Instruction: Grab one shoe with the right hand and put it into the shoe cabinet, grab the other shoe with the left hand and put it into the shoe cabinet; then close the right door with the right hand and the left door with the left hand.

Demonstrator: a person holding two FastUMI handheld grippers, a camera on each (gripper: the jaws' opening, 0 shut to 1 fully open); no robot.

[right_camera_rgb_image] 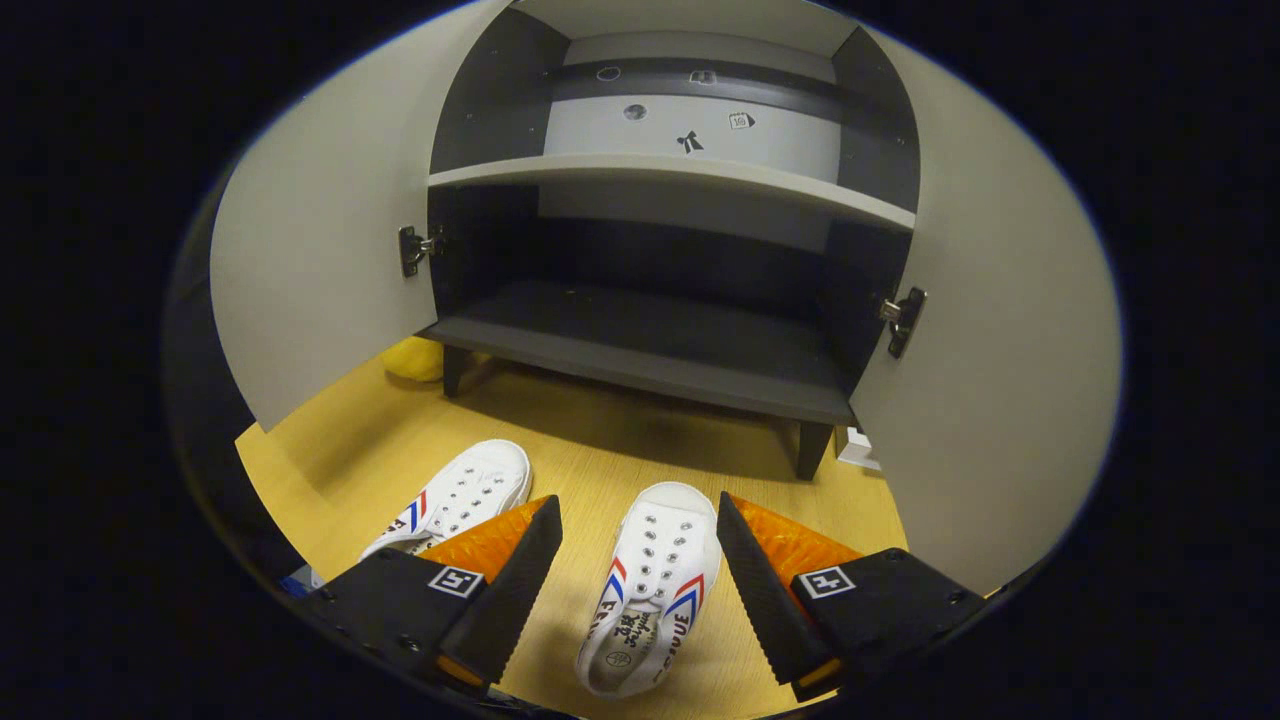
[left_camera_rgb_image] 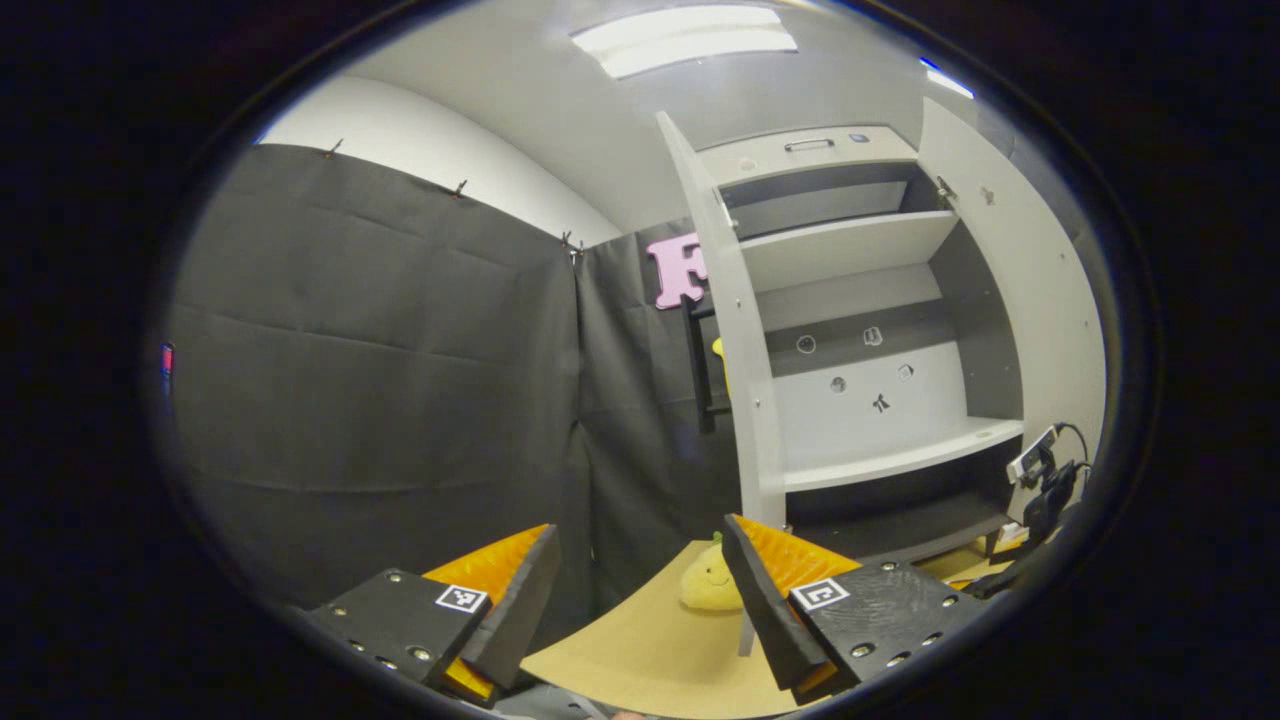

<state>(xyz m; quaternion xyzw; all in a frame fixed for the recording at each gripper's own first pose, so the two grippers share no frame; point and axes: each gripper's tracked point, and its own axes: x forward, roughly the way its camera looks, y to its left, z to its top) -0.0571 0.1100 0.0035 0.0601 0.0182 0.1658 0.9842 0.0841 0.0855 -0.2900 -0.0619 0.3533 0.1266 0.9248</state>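
Right gripper view: right gripper (right_camera_rgb_image: 640,570) spread wide astride white canvas lace-up shoe (right_camera_rgb_image: 650,590) — light, soft-sided; best pinched across the midfoot.

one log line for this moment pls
phase: pre-grasp | right tool: open, straddling right shoe | left shoe: on floor | left tool: open, empty | cabinet: doors open

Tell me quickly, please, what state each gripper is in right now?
Left gripper: open, holding nothing, raised and facing the shoe cabinet.
Right gripper: open, fingers either side of a white shoe on the floor, not gripping it.
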